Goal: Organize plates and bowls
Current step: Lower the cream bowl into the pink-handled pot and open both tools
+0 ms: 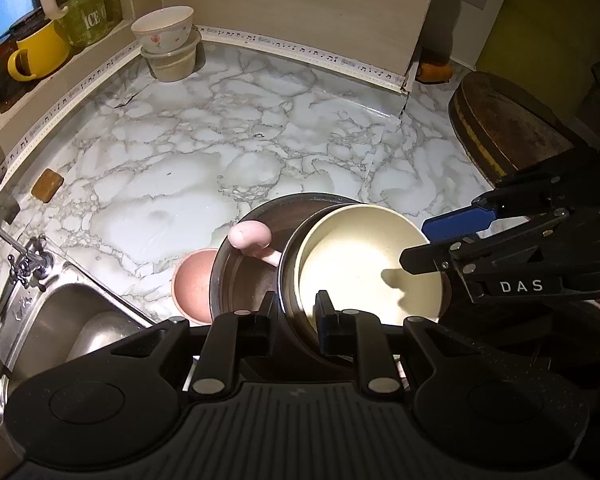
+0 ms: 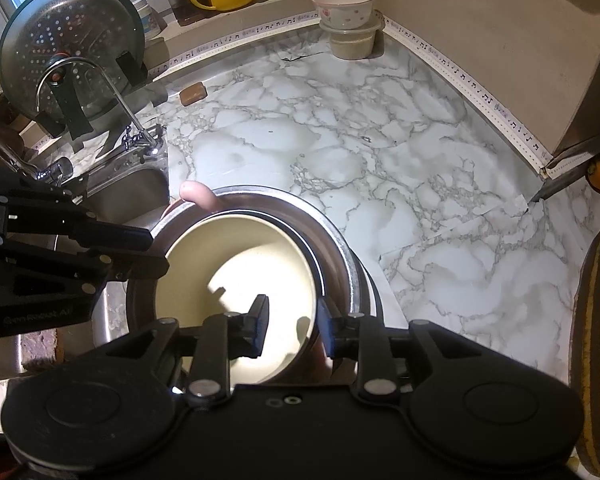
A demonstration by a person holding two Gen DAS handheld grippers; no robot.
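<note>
A cream bowl (image 1: 364,264) sits nested in a steel bowl (image 1: 252,280), with a pink spoon handle (image 1: 248,236) sticking out and a pink bowl (image 1: 192,284) beside it. My left gripper (image 1: 296,312) is shut on the near rims of the cream and steel bowls. In the right wrist view my right gripper (image 2: 292,328) has its jaws on either side of the cream bowl's (image 2: 236,264) rim, inside the steel bowl (image 2: 340,240); whether they press it is unclear. A white flowered bowl (image 1: 164,28) rests on a lidded tub (image 1: 172,62) at the back.
A steel sink (image 1: 60,328) with tap (image 1: 28,260) lies left of the marble counter (image 1: 220,132). A colander (image 2: 68,52) hangs behind the tap. Yellow mug (image 1: 36,52) and glass jug (image 1: 84,4) stand on the sill. A round wooden board (image 1: 500,120) sits right; a brown soap bar (image 1: 47,185) lies left.
</note>
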